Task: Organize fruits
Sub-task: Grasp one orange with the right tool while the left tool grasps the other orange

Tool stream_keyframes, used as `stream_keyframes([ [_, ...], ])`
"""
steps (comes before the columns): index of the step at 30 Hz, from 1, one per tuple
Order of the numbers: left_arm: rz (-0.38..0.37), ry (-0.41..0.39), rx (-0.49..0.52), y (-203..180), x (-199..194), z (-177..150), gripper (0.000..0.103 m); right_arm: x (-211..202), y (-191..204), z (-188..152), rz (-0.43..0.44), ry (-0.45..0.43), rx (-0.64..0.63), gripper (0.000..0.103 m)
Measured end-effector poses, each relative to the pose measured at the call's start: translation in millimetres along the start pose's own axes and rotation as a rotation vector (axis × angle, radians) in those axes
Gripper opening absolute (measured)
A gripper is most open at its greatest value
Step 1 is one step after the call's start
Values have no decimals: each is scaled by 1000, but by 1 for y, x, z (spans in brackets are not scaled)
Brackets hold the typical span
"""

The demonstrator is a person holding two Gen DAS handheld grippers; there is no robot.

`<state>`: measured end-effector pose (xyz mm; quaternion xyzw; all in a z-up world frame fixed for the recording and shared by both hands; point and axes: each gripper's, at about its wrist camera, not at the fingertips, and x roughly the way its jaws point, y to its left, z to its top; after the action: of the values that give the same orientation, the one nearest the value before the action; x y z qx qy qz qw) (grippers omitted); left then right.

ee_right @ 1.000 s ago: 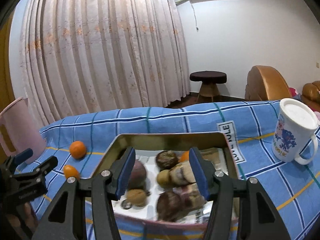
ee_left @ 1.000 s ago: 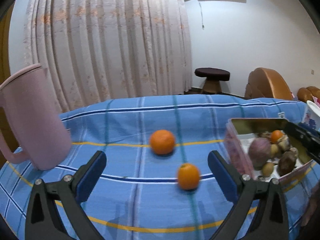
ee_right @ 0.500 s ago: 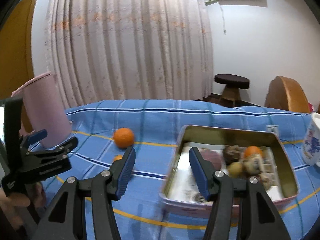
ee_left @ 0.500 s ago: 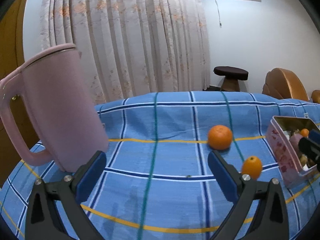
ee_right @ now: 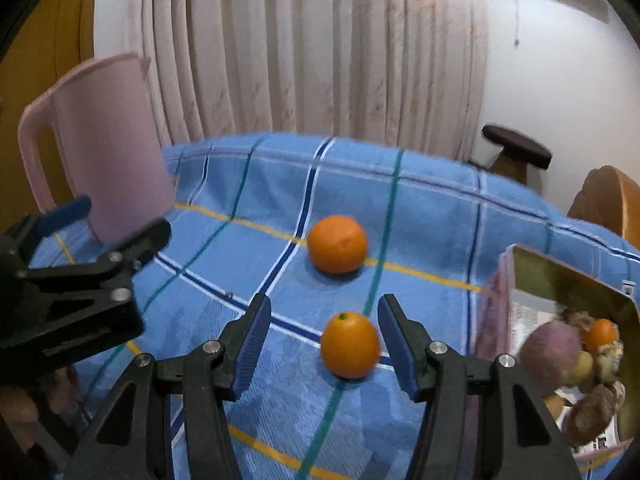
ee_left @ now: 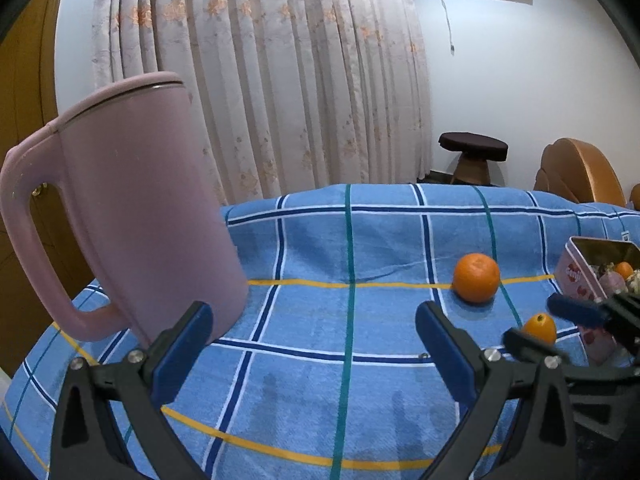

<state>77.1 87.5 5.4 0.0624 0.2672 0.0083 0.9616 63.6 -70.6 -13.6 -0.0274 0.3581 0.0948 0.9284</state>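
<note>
Blue checked cloth covers the worktop. My right gripper (ee_right: 322,340) has its jaws released around the small orange (ee_right: 350,345), near the tin (ee_right: 568,280). I judge it light, firm, rolling easily; grasp its middle. Left gripper (ee_left: 312,344) is released, empty.

Home: curtains (ee_left: 256,80), armchair (ee_left: 580,172)

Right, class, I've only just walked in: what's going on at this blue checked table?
A person is sorting fruit with a hand-held gripper in each hand. The right hand-held gripper is open around the smaller orange fruit, not yet gripping it. The larger round orange lies loose on the blue checked cloth. The left hand-held gripper is open and empty beside the pink plastic jug. The pink metal tin already holds other fruit.
</note>
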Motion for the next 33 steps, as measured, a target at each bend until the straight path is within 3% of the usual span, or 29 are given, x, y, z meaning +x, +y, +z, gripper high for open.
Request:
stream_keyframes([
  [7, -2, 21, 0, 0, 3, -1, 103, 23, -3, 2, -101, 106, -44, 58],
  [10, -4, 20, 6, 0, 3, -1, 103, 27, -12, 1, -54, 134, -1, 54],
  [12, -4, 23, 13, -1, 4, -3, 103, 30, -9, -1, -71, 157, -30, 51],
  [14, -3, 27, 23, -2, 5, -4, 103, 29, -9, -2, -60, 163, -28, 40],
  [16, -6, 31, 29, -3, 6, -5, 103, 24, -12, -6, -36, 164, -22, 39],
  [18, -16, 37, 34, -4, 7, -5, 103, 19, -10, -9, -40, 143, -30, 39],
  [21, -44, 43, 17, -4, 8, -4, 103, -6, -16, -11, -5, 1, 13, 39],
  [26, -117, 35, 10, -19, 13, 3, 103, -42, -38, -7, -95, -164, 75, 39],
  [33, -212, 89, 90, -84, 44, 28, 95, -46, -71, -5, -191, -199, 149, 39],
])
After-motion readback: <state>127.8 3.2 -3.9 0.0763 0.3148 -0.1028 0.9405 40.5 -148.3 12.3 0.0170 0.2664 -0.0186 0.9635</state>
